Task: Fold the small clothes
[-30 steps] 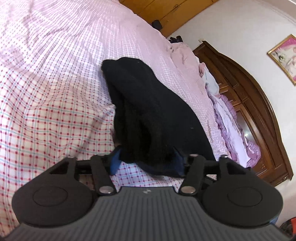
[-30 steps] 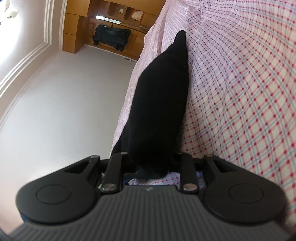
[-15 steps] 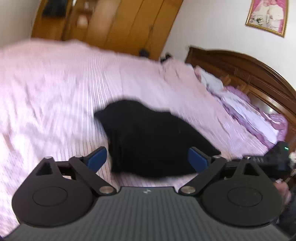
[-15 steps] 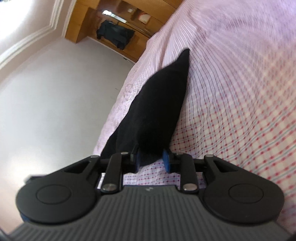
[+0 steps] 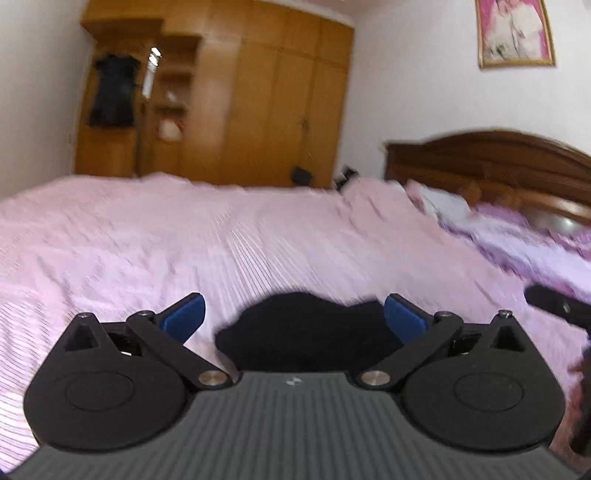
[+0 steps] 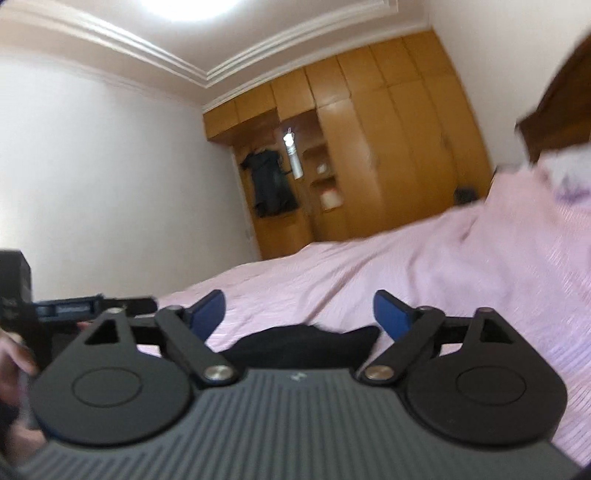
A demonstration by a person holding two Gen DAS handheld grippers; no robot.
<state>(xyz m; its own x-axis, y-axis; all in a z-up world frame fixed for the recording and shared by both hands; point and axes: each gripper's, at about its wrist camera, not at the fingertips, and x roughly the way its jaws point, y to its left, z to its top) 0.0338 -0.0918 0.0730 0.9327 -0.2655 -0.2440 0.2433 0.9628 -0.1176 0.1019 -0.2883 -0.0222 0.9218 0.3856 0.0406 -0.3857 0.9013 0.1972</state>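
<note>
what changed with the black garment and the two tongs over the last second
Both tongs let go: the left tongs and right tongs, shut on the black garment a second ago, now stand open and have pulled back and tilted up. The garment remains on the pink bedsheet.

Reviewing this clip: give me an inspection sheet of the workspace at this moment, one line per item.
Surface: bed under a pink checked sheet, rumpled.
Job's things: black garment lying on the sheet, not gripped.
Clutter: purple bedding heaped by the headboard.
Grippers: left gripper open, above the garment; right gripper open, also free of it.
Cables: nothing seen.
Surroundings: wooden wardrobe, dark clothing hanging, framed picture; both views blurred.
</note>
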